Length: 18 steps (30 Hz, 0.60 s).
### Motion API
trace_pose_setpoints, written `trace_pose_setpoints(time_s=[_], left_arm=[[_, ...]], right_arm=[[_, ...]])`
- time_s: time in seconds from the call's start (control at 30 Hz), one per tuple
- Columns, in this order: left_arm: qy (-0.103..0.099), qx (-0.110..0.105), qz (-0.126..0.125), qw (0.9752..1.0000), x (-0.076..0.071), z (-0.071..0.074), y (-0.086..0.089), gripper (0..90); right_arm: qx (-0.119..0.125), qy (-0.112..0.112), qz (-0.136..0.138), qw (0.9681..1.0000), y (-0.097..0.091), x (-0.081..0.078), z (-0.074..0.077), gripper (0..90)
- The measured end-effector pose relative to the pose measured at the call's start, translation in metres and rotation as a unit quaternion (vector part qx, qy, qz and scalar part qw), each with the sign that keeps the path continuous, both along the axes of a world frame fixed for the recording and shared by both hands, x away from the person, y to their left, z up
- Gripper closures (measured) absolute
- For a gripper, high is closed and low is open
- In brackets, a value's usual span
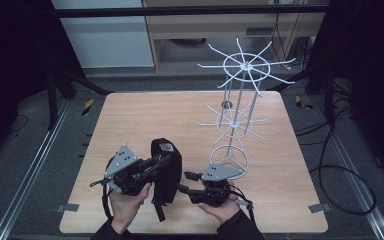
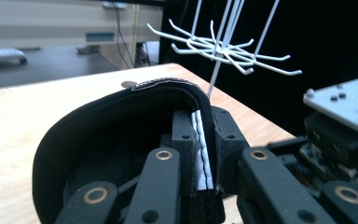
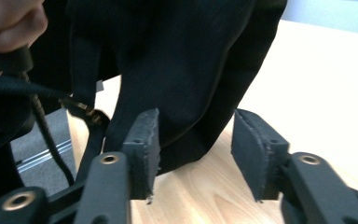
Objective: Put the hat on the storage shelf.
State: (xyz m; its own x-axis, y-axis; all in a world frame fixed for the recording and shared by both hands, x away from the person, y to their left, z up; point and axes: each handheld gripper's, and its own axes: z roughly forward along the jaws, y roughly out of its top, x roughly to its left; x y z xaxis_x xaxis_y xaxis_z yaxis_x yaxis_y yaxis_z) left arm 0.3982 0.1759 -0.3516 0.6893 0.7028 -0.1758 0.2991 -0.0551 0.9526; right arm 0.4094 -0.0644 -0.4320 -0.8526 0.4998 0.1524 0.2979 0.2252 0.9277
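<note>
A black cap (image 1: 167, 167) stands on edge at the front of the wooden table (image 1: 145, 115), its strap trailing toward the front edge. My left gripper (image 1: 161, 163) comes in from the left and is shut on the cap's rim. In the left gripper view the jaws (image 2: 204, 158) pinch the band with its white stitched lining, and the cap (image 2: 98, 121) curves away to the left. My right gripper (image 1: 185, 181) sits just right of the cap and stands open. In the right gripper view (image 3: 196, 149) the cap's dark fabric (image 3: 182, 70) hangs close ahead of the parted pads, which do not press on it.
A white wire rack (image 1: 240, 100) with two tiers of radiating hooks and a ring base stands right of centre, close behind my right gripper. Its lower hooks (image 2: 223, 49) reach out above the cap. A person's hand (image 3: 9, 23) holds the left gripper.
</note>
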Motion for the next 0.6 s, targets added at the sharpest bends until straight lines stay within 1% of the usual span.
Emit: trace_pose_setpoints(time_s=[0.07, 0.17, 0.23, 0.3, 0.33, 0.43, 0.47, 0.5, 0.53, 0.57, 0.6], left_arm=[[-0.005, -0.003, 0.005, 1.0000, -0.001, 0.001, 0.001, 81.4], [-0.011, -0.011, 0.008, 0.9998, -0.001, 0.001, 0.002, 81.4], [-0.011, -0.014, 0.003, 0.9998, -0.002, 0.001, 0.002, 81.4], [-0.011, -0.011, -0.004, 0.9999, -0.002, 0.000, -0.001, 81.4], [-0.012, -0.010, -0.008, 0.9999, -0.003, -0.001, -0.003, 81.4], [-0.013, -0.002, -0.018, 0.9998, -0.004, -0.003, -0.007, 81.3], [-0.013, 0.001, -0.020, 0.9997, -0.004, -0.003, -0.008, 81.3], [-0.014, 0.004, -0.020, 0.9997, -0.004, -0.004, -0.008, 81.3], [-0.014, 0.007, -0.016, 0.9997, -0.003, -0.005, -0.009, 81.3], [-0.013, 0.010, -0.015, 0.9997, -0.003, -0.006, -0.008, 81.3], [-0.013, 0.015, -0.011, 0.9998, -0.002, -0.007, -0.007, 81.1]], right_arm=[[-0.001, 0.002, 0.006, 1.0000, 0.004, -0.001, -0.003, 47.2], [0.005, 0.015, 0.017, 0.9997, 0.009, -0.001, -0.007, 45.1], [0.012, 0.024, 0.024, 0.9993, 0.013, 0.000, -0.010, 44.1], [0.019, 0.026, 0.025, 0.9992, 0.016, 0.001, -0.012, 44.3], [0.023, 0.029, 0.024, 0.9990, 0.017, 0.002, -0.013, 45.8], [0.032, 0.035, 0.022, 0.9986, 0.014, 0.004, -0.014, 72.2], [0.031, 0.038, 0.021, 0.9986, 0.012, 0.005, -0.014, 81.2], [0.031, 0.038, 0.019, 0.9986, 0.010, 0.006, -0.014, 85.7], [0.027, 0.034, 0.016, 0.9989, 0.008, 0.006, -0.013, 87.2], [0.019, 0.028, 0.008, 0.9994, 0.007, 0.006, -0.012, 87.8], [0.008, 0.017, -0.001, 0.9998, 0.006, 0.005, -0.010, 87.9]])
